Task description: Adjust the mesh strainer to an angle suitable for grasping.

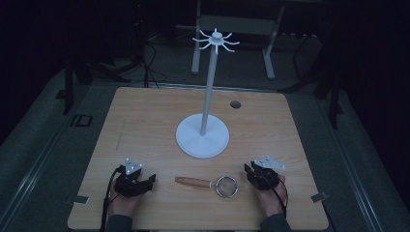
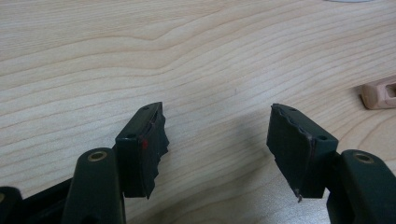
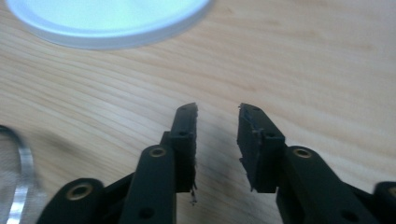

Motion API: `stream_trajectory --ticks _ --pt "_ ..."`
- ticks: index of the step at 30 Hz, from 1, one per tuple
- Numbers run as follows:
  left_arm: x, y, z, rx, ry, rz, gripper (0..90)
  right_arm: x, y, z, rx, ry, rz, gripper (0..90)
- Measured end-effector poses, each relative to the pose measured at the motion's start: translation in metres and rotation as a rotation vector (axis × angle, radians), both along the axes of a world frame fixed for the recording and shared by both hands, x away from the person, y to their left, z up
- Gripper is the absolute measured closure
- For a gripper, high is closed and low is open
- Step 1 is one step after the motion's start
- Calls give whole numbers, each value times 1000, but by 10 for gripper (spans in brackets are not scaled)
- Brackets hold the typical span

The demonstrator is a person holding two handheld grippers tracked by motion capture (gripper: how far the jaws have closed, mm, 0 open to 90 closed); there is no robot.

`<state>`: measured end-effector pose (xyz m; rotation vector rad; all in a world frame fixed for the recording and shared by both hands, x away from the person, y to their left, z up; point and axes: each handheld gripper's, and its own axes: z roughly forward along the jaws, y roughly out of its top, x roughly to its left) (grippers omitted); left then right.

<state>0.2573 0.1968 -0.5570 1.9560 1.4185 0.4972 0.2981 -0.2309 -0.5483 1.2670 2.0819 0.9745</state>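
Observation:
A magnifying glass (image 1: 212, 183) with a wooden handle and a round metal-rimmed lens lies flat near the table's front edge, handle pointing left. Behind it rises a white stand (image 1: 203, 137) with a round base, a tall pole and a ring of hooks on top. My left gripper (image 1: 151, 179) rests on the table left of the handle, jaws wide open around bare wood (image 2: 217, 114); the handle's end (image 2: 380, 93) shows at the right edge there. My right gripper (image 1: 247, 170) sits right of the lens, open with a narrow gap (image 3: 217, 109). The lens rim (image 3: 23, 163) and the stand's base (image 3: 107, 18) appear in the right gripper view.
The wooden table (image 1: 145, 116) has a small dark round hole (image 1: 235, 104) at its back right. Two metal clips (image 1: 80, 199) sit at its front corners. Dark floor, cables and a white frame's legs (image 1: 268, 48) lie beyond the table.

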Motion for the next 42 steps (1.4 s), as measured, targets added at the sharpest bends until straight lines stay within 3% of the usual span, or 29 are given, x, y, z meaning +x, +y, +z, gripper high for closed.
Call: stream_trajectory --ticks 8,14,26,29,37,42 --pt "-1 -1 2 -1 -19 -9 377 -11 18 18 -80 -57 97 580" --pt "-1 0 2 -2 -22 -4 378 -12 28 31 -86 -48 171 562" --pt "-2 0 2 -1 -21 -2 386 -5 46 49 -166 -35 267 570" --pt "-2 0 3 -2 -22 -2 386 -3 52 52 -193 -22 310 557" --pt "-2 0 3 -3 -22 -1 385 1 67 57 -182 35 405 514" --pt "-2 0 3 -5 -23 1 385 2 77 56 -222 66 461 513"
